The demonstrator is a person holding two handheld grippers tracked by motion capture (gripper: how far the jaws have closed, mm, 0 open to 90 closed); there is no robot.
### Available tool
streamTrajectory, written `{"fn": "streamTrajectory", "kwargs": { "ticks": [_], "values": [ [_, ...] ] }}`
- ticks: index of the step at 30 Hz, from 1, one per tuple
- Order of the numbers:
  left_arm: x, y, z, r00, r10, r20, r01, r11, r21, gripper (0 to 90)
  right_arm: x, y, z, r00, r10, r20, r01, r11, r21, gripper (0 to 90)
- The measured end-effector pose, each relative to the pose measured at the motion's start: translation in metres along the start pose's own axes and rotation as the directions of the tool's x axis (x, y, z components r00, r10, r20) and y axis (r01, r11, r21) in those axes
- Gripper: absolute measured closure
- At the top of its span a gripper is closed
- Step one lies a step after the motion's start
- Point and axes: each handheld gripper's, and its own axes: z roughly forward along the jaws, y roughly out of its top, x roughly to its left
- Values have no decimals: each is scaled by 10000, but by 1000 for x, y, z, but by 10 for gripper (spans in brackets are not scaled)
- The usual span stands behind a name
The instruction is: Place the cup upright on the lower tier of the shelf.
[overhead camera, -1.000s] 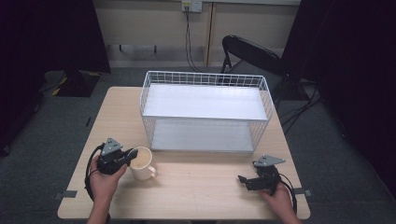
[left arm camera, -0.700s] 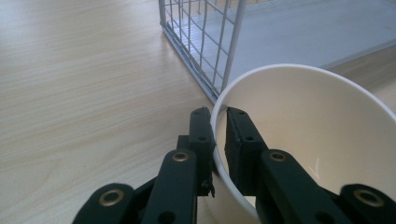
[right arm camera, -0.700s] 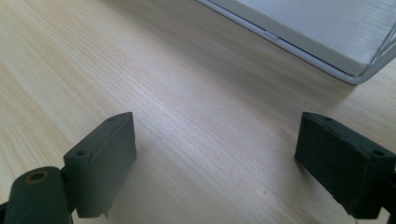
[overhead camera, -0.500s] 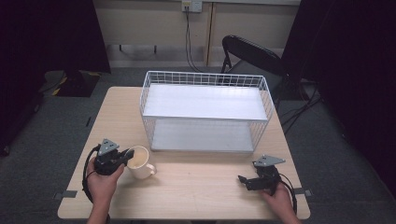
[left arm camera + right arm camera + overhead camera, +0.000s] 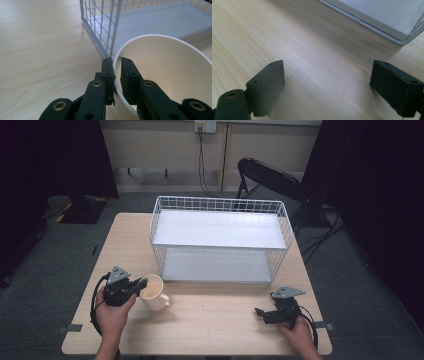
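1. Cup [image 5: 153, 292] sits on the table [image 5: 210, 320] near its left front, close to the front left corner of the white wire rack [image 5: 220, 240], handle turned toward the person
2. Left gripper [image 5: 137, 285] has the cup's rim pinched, one jaw outside the wall and one inside, as the left gripper view [image 5: 117, 75] makes plain; the grasp looks done, though whether the cup's base is off the wood I cannot tell
3. Both shelves of the rack are bare, so setting the cup inside it, probably on the lower shelf just ahead, is likely what remains
4. Right gripper [image 5: 261, 312] rests low on the table at the right front, jaws spread wide with nothing between them, well apart from the cup
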Motion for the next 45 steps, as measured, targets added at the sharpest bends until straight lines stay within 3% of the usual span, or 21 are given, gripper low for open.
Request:
{"fn": "streamTrajectory", "kwargs": {
  "ticks": [5, 19, 45],
  "values": [
    [-4, 4, 3, 9999, -104, 119, 103, 9999, 65, 816, 0, 0, 0, 10000, 0, -1, 0, 10000, -1, 117],
    [-23, 17, 12, 9996, 97, 246, -100, 9999, 124, 816, 0, 0, 0, 10000, -2, 1, 2, 10000, -3, 118],
    [-49, 37, 33, 9995, 65, 304, -58, 9997, -230, 816, 0, 0, 0, 10000, 0, 1, 0, 10000, -1, 118]
  ]
}}
